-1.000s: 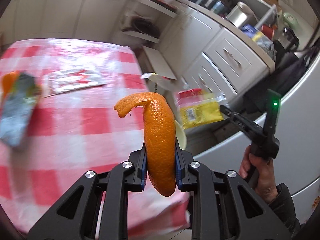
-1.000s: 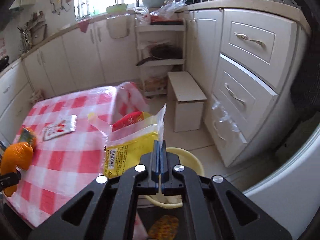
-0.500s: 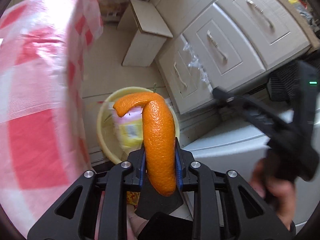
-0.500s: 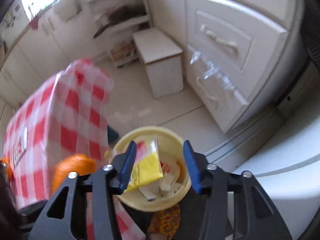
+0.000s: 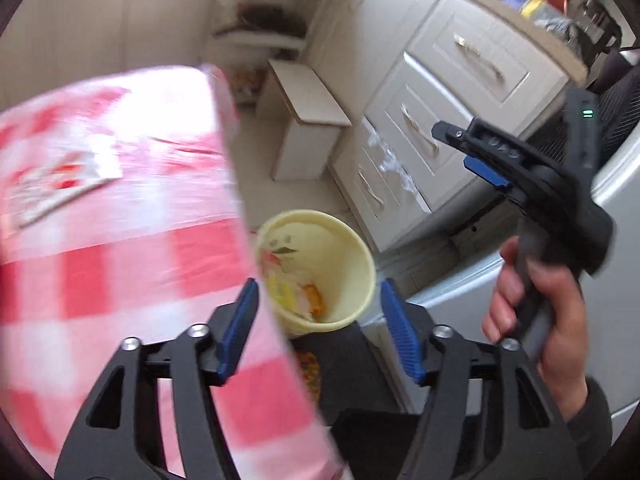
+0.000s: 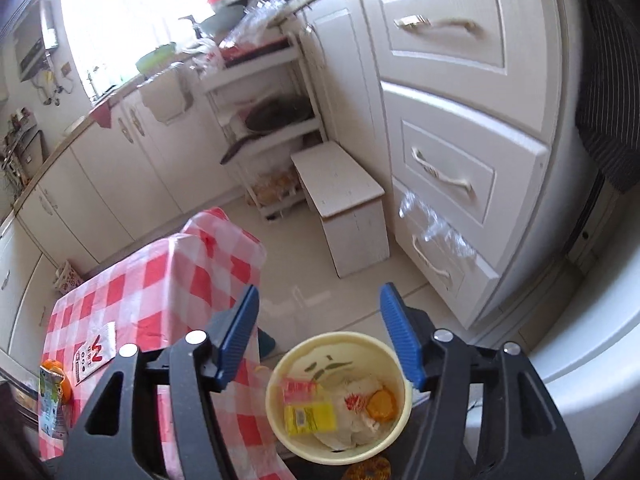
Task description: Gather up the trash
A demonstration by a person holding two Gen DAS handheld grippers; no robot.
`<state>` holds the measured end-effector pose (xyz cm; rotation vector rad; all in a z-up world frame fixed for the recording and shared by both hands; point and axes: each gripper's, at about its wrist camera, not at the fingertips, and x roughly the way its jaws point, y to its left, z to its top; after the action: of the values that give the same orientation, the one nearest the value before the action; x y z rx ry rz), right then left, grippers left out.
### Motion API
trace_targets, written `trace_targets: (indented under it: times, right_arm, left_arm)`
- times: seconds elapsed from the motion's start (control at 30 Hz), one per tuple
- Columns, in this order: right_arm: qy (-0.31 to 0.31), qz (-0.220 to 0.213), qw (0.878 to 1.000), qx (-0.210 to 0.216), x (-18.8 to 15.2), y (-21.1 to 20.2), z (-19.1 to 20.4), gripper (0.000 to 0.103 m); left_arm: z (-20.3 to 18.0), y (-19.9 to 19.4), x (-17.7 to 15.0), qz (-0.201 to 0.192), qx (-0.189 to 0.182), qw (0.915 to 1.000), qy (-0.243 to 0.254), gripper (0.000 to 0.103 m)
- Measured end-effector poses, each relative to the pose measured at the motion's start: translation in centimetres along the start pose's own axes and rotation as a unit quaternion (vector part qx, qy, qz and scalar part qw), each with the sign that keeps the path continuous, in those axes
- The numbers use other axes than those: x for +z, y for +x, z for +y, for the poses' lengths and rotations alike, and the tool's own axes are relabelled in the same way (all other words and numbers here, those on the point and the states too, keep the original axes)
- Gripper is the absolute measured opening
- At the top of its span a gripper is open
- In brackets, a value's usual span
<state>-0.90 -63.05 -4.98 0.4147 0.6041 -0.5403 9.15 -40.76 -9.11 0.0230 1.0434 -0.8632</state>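
Your left gripper (image 5: 318, 326) has just opened, nothing between its jaws | your right gripper (image 6: 320, 336) likewise, empty | both above the yellow bin (image 6: 338, 396) holding the yellow wrapper (image 6: 308, 418) and orange peel (image 6: 382, 402)

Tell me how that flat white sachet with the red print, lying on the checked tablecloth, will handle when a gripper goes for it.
The white sachet lies flat on the tablecloth, so it is probably light and floppy. With little edge standing up to pinch, it may slide on the glossy-looking cloth rather than lift. It looks unlikely to roll or tip.
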Motion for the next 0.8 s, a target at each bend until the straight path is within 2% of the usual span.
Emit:
trace_targets:
  times: [0.07,0.13,0.23,0.33,0.43,0.6,0.8]
  right_arm:
    - [-0.025,-0.020,0.999,0.010,-0.3,-1.8,2.1,0.070]
    - [-0.047,-0.049,0.997,0.021,-0.8,-4.0,4.5,0.076]
    - [-0.070,-0.084,0.993,0.044,-2.3,-6.7,7.9,0.082]
    - [-0.081,-0.093,0.990,0.075,-4.5,-8.8,11.2,0.087]
    - [-0.096,-0.099,0.986,0.098,-6.8,-10.3,14.3,0.089]
    - [-0.154,-0.106,0.977,0.101,-10.7,-11.0,18.8,0.091]
    - [-0.191,-0.100,0.972,0.096,-13.5,-11.1,20.9,0.091]
  left_arm:
    - [2.1,-5.0,-1.9,-0.036,0.031,0.9988,-0.009,0.079]
    - [4.5,-9.8,-3.9,-0.070,0.063,0.9953,-0.021,0.086]
    - [8.0,-14.9,-6.8,-0.102,0.112,0.9872,-0.050,0.089]
    - [11.3,-18.4,-9.2,-0.115,0.134,0.9796,-0.096,0.092]
    - [13.2,-20.7,-11.3,-0.125,0.141,0.9743,-0.124,0.092]
    - [14.8,-22.6,-14.3,-0.132,0.143,0.9701,-0.144,0.094]
    - [14.7,-23.2,-16.4,-0.132,0.143,0.9698,-0.147,0.094]
